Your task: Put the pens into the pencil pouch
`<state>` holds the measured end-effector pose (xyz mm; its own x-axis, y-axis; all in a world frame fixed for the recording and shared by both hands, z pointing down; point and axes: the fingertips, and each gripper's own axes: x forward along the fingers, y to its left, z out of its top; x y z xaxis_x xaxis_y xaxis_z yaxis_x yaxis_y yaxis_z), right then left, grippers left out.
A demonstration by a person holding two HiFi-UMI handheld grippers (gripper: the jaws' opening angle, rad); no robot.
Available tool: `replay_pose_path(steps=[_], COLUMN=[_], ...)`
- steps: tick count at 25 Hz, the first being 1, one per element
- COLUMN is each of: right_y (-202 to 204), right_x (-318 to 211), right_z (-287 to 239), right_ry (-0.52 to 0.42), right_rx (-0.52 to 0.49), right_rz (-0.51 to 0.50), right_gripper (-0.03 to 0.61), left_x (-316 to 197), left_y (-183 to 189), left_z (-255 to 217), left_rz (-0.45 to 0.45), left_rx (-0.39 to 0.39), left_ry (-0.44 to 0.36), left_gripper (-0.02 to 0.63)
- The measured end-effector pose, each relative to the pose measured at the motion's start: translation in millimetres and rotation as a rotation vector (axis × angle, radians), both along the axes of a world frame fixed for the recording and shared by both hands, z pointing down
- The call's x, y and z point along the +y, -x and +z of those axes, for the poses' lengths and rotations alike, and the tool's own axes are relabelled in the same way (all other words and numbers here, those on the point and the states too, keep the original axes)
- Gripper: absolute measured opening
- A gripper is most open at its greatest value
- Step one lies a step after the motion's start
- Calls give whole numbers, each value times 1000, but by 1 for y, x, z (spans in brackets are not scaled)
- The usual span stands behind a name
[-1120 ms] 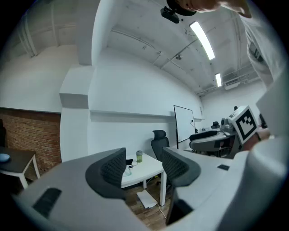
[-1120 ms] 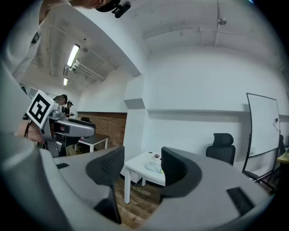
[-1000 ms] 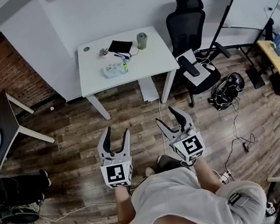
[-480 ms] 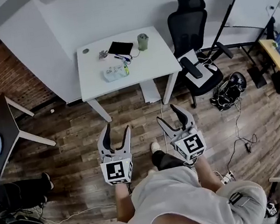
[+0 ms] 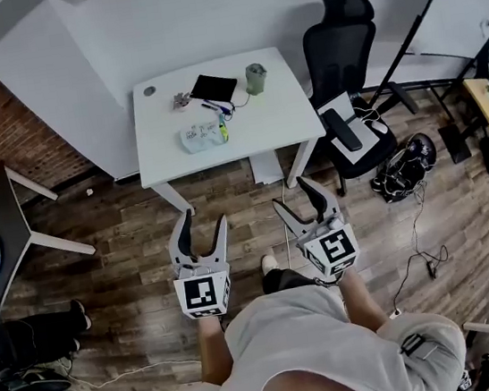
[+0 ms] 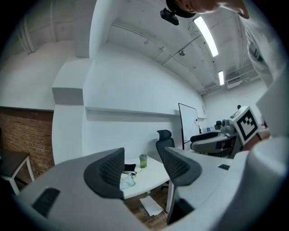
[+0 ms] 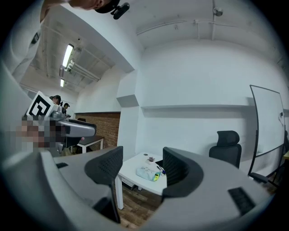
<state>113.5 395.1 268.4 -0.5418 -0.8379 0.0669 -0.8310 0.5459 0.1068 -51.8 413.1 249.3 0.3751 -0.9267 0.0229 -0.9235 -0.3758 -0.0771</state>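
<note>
The left tongs hang level over the wood-plank floor, off the near edge of the white tabletop, jaws just opened wide with nothing between them. Left of the tabletop's centre lies the pale soft pencil pouch. Behind it, thin pens lie loose beside a flat black rectangular case at the far edge, with a green lidded cup to its right. The right tongs, also just spread and empty, hang below the near right corner.
</note>
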Motion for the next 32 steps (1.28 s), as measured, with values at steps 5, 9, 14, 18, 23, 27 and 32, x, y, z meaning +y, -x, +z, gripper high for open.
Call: replay_pose_path(steps=[5, 9, 14, 18, 23, 27, 32], right_y=[-4, -9, -18, -24, -25, -23, -19], right_x=[-34, -67, -99, -118, -139, -151, -170], right_z=[0, 3, 4, 4, 4, 5, 9], right_ry=[6, 17, 19, 14, 14, 14, 23], right_rx=[-7, -12, -17, -14, -11, -10, -10], right_rz=[-27, -37, -49, -63, -74, -79, -77], right_gripper=[277, 276, 275, 273, 273, 273, 273], left_x=[-31, -59, -89, -106, -123, -136, -156], left_y=[-8, -13, -22, -28, -30, -29, -25], left_z=[0, 0, 0, 0, 3, 1, 6], left_rz=[-19, -31, -49, -63, -73, -81, -78], left_rx=[-9, -22, -28, -29, -25, -21, -26], left_ry=[11, 13, 14, 9, 10, 4, 11], left_gripper=[267, 265, 265, 264, 264, 264, 264])
